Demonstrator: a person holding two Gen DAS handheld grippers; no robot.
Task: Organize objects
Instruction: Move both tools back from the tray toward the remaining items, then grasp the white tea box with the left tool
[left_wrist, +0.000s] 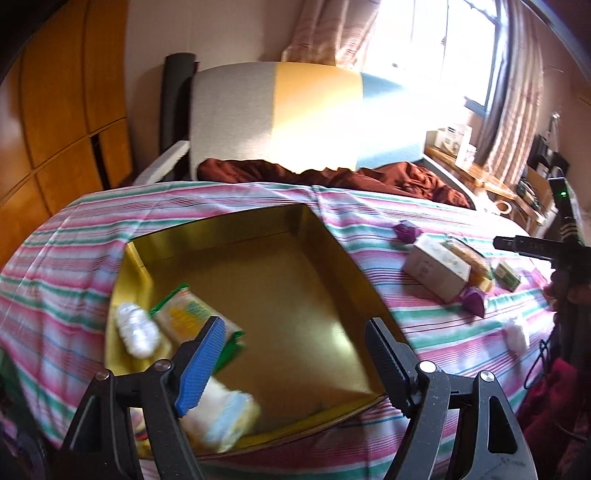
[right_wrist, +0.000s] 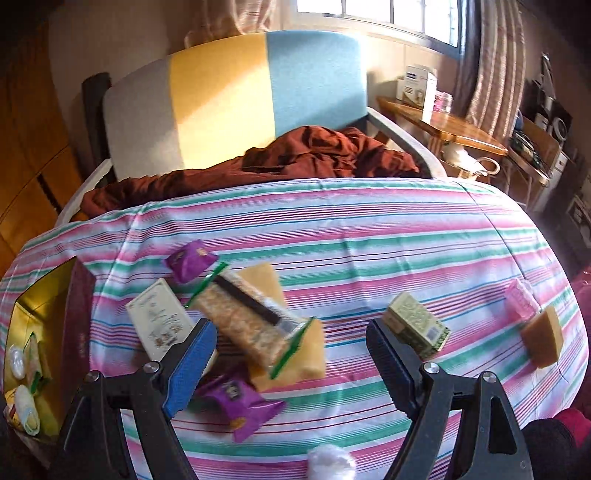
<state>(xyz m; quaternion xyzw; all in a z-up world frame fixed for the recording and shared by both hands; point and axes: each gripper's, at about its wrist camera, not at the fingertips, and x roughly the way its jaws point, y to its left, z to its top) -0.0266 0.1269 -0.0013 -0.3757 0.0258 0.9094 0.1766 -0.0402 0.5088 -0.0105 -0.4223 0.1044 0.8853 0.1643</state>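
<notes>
A gold box (left_wrist: 325, 266) lies open on the striped cloth; it also shows at the left edge of the right wrist view (right_wrist: 40, 291). In it lie a white wrapped roll (left_wrist: 136, 328), a green-edged snack pack (left_wrist: 192, 317) and a blurred pale packet (left_wrist: 221, 417). My left gripper (left_wrist: 295, 358) is open and empty over the box. My right gripper (right_wrist: 291, 354) is open and empty over a clear bag of crackers (right_wrist: 251, 325) on a yellow sponge (right_wrist: 291, 354). Nearby lie a cream box (right_wrist: 159, 321), two purple packets (right_wrist: 188, 260) (right_wrist: 240, 406) and a green box (right_wrist: 417, 325).
A pink packet (right_wrist: 521, 299), an orange sponge (right_wrist: 543, 338) and a white cotton ball (right_wrist: 328, 461) lie on the striped cloth (right_wrist: 369, 229). Behind are a brown blanket (right_wrist: 295, 155), a padded headboard (right_wrist: 221, 96) and a wooden side table (right_wrist: 443, 125).
</notes>
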